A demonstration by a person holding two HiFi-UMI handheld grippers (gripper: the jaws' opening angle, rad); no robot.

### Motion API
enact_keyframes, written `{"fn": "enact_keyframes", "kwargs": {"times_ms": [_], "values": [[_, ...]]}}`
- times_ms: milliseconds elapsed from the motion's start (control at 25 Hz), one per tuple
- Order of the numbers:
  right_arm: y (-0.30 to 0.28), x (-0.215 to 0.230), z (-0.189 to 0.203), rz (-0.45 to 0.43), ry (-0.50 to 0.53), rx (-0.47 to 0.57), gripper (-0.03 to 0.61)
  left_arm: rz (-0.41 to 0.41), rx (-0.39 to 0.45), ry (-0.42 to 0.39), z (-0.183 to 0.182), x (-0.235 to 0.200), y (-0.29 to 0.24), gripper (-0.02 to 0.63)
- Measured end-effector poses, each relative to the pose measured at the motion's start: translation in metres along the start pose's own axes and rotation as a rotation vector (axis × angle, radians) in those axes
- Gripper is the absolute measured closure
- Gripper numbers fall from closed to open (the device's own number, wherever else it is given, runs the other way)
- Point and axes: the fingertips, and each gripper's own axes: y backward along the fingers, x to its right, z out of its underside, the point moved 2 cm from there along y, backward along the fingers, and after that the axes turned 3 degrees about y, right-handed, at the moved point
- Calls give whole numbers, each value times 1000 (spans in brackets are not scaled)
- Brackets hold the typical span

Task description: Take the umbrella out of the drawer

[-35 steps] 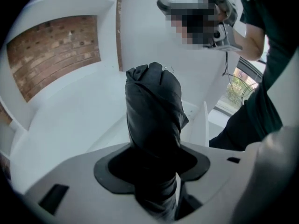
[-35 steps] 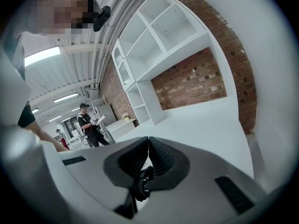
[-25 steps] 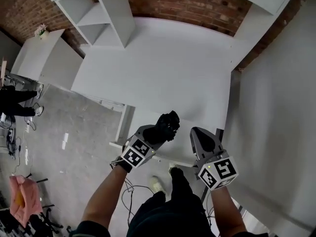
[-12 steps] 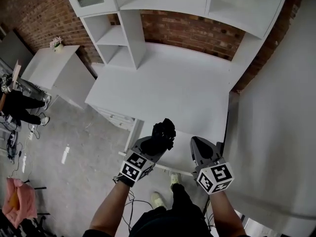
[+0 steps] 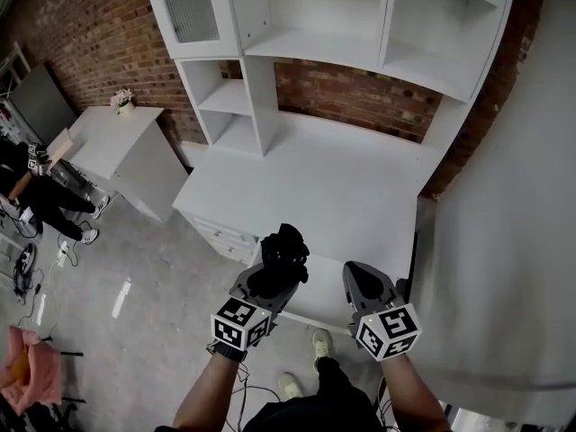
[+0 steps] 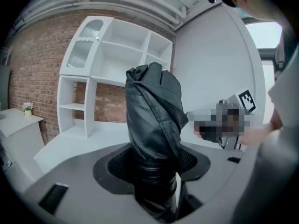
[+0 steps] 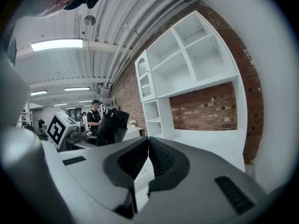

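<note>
Far left of the head view: a person (image 5: 36, 196) in dark clothes, next to a low white cabinet (image 5: 117, 147) with a small flower pot (image 5: 123, 102) on top. Lower left corner: a pink cloth (image 5: 31, 372) on the grey floor.

Low and left of centre: left tongs (image 5: 273, 282) pinching a folded black umbrella (image 5: 284, 252). Held in the air over the front edge of the white counter (image 5: 342, 187), out of the drawers (image 5: 225, 234) under the counter's left end. In the left gripper view, standing upright between the dark pads, gripped low on the wrapped fabric, top end well above the tongs.

Upper centre: white shelving (image 5: 315, 25) against a brick wall (image 5: 360, 97).

Right of centre: right tongs (image 5: 362, 275) just beside the left, pressed together with nothing between them, aimed toward the counter.

Far right: a plain white wall panel (image 5: 513, 241).
</note>
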Motion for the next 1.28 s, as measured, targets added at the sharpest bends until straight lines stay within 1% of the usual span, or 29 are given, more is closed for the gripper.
{"fn": "enact_keyframes", "kwargs": {"times_ms": [320, 520, 720, 840, 1000, 1120, 1280], "values": [[5, -31, -25, -26, 49, 55, 574, -54, 110, 39, -32, -3, 48, 379], [10, -43, -43, -23, 84, 82, 574, -91, 171, 64, -46, -5, 75, 377], [16, -59, -62, -27, 109, 110, 575, -122, 242, 81, -67, -2, 107, 377], [21, -74, -78, -29, 127, 139, 574, -141, 286, 73, -82, 3, 133, 377], [29, -94, -100, -29, 149, 182, 575, -159, 322, 41, -97, 8, 166, 377], [33, -94, -110, -28, 157, 206, 575, -175, 338, 33, -103, 10, 172, 377], [38, -101, -121, -17, 163, 234, 575, -173, 359, 35, -107, 12, 184, 377]]}}
